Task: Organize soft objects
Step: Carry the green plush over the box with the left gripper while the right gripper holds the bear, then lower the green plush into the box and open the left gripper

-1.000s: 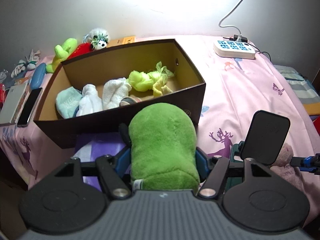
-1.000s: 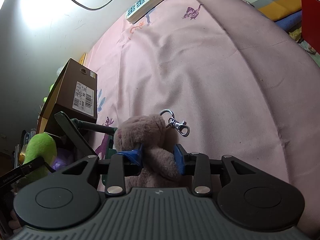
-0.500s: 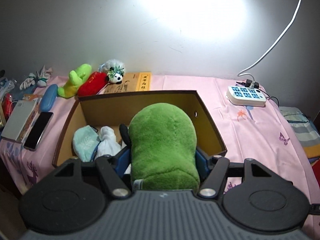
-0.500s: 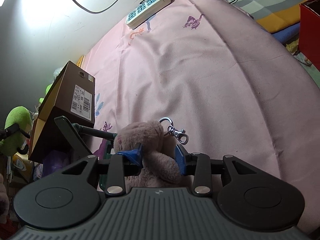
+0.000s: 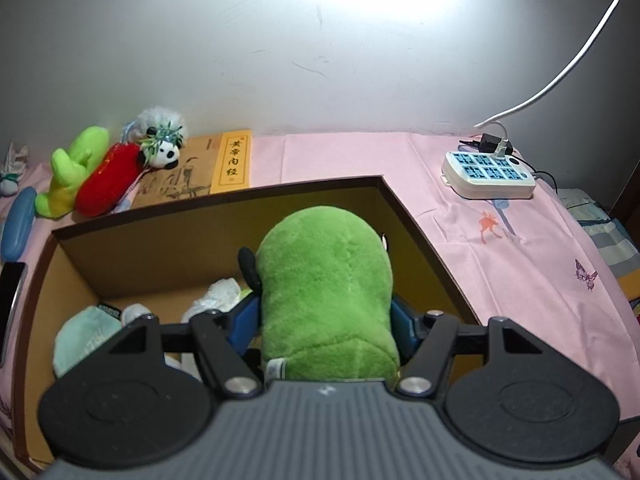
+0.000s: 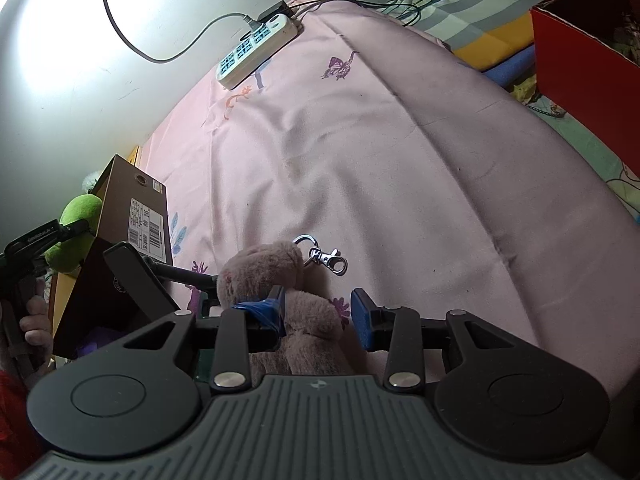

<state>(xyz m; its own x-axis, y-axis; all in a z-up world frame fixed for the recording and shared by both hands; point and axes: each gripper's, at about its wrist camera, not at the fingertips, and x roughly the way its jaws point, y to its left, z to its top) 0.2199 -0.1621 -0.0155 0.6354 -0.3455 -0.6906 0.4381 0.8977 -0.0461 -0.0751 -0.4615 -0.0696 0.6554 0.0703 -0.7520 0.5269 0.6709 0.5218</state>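
A fat green plush toy (image 5: 324, 288) sits squeezed between the blue pads of my left gripper (image 5: 324, 312), which is shut on it. It hangs over the right half of an open brown cardboard box (image 5: 420, 240) that holds a mint cloth (image 5: 84, 336) and white rolled socks (image 5: 216, 296). From the right wrist view the same toy (image 6: 80, 216) shows beside the box (image 6: 132, 208). My right gripper (image 6: 318, 316) is shut on a small dusty-pink plush bear (image 6: 264, 276) low over the pink bedsheet. The bear's metal key clip (image 6: 326, 258) trails ahead of it.
Behind the box lie a lime plush (image 5: 72, 172), a red plush (image 5: 108, 184), a panda toy (image 5: 160, 148) and a yellow book (image 5: 232, 164). A white power strip (image 5: 488, 172) sits at the far right. A black stand (image 6: 136, 280) leans by the box; a red box (image 6: 588, 80) stands at the right.
My left gripper has carried the green plush forward, from in front of the box to over its inside. The right gripper has tilted up slightly, with the bear still between its pads.
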